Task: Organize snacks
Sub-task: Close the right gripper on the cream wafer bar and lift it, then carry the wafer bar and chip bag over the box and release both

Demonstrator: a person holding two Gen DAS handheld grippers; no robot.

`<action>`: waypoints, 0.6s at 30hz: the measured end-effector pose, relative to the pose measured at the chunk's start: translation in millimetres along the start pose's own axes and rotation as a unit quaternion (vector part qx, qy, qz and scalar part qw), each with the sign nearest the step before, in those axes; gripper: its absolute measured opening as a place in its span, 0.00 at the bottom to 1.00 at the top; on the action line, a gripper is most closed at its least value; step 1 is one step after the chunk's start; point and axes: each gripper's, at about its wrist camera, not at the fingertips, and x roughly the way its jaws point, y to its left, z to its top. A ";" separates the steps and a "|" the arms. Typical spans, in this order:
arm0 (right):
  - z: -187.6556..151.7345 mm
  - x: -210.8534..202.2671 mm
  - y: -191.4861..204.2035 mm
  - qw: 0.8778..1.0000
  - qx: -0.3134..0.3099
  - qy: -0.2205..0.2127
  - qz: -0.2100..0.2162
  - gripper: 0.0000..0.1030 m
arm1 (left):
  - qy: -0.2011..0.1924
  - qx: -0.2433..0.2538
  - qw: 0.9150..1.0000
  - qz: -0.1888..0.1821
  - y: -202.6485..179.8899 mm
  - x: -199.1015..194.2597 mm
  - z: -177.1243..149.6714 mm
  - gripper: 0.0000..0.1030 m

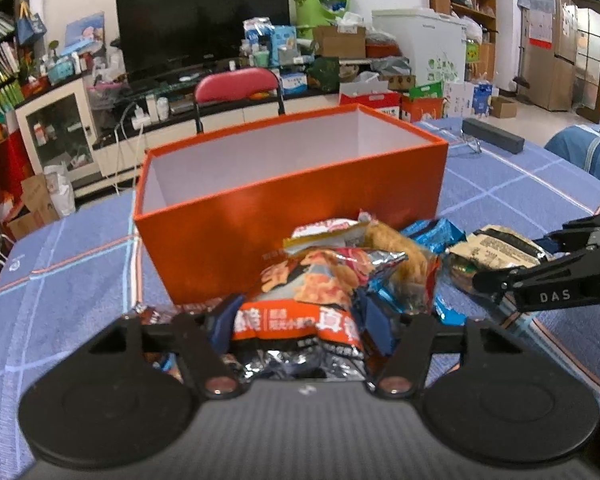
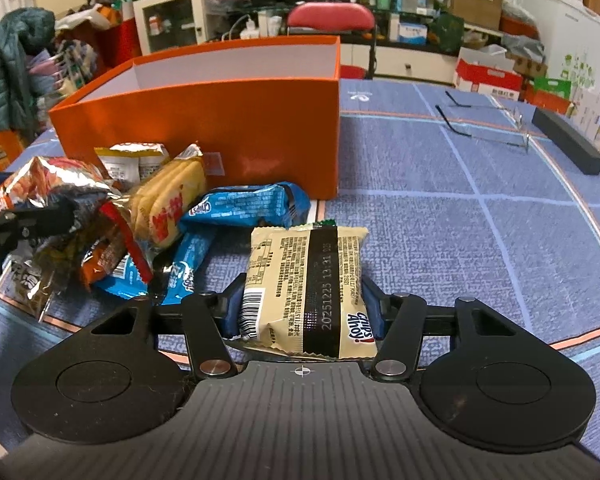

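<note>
Gripper first: my right gripper (image 2: 302,312) is closed on a cream Chips Ahoy packet (image 2: 306,288), blue pads pressing its two long edges, the packet lying back-side up with its barcode toward me and seeming still to rest on the bench (image 2: 480,248); my left gripper (image 1: 300,330) is clamped on a crinkled orange-and-silver snack bag (image 1: 312,300), its pads squeezing the foil at the lower end. Both packets sit in the loose heap just in front of the orange box (image 1: 284,216), whose near wall stands right behind the pile; what I can see of its white inside holds no snack, though its floor is hidden from me. Around my two packets lie a yellow wafer pack (image 2: 168,204), a blue cookie packet (image 2: 248,204) and several smaller wrappers, some overlapping one another. Further out on the blue checked cloth are a pair of glasses (image 2: 484,120) and a dark long case (image 2: 568,140), well apart from the heap. I judge this to be the pick-up step, with both grips made and nothing lifted clear yet. Next I need to raise each packet high enough to pass the box's near wall, carry it over the opening and let go inside, taking care that the foil bag does not drag its neighbours along, since it overlaps them
</note>
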 end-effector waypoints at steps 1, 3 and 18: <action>0.1 -2.5 0.6 1.000 -0.003 -0.004 -0.001 0.41 | -0.006 0.000 1.000 0.001 -0.1 -2.8 1.2 0.61; 0.2 -8.4 1.9 1.000 -0.011 -0.014 -0.004 0.41 | -0.016 0.002 1.000 0.004 -0.8 -8.1 3.2 0.61; 12.2 -42.7 -2.8 0.997 -0.025 -0.079 -0.008 0.35 | -0.064 0.003 0.998 0.017 -2.6 -36.0 12.9 0.61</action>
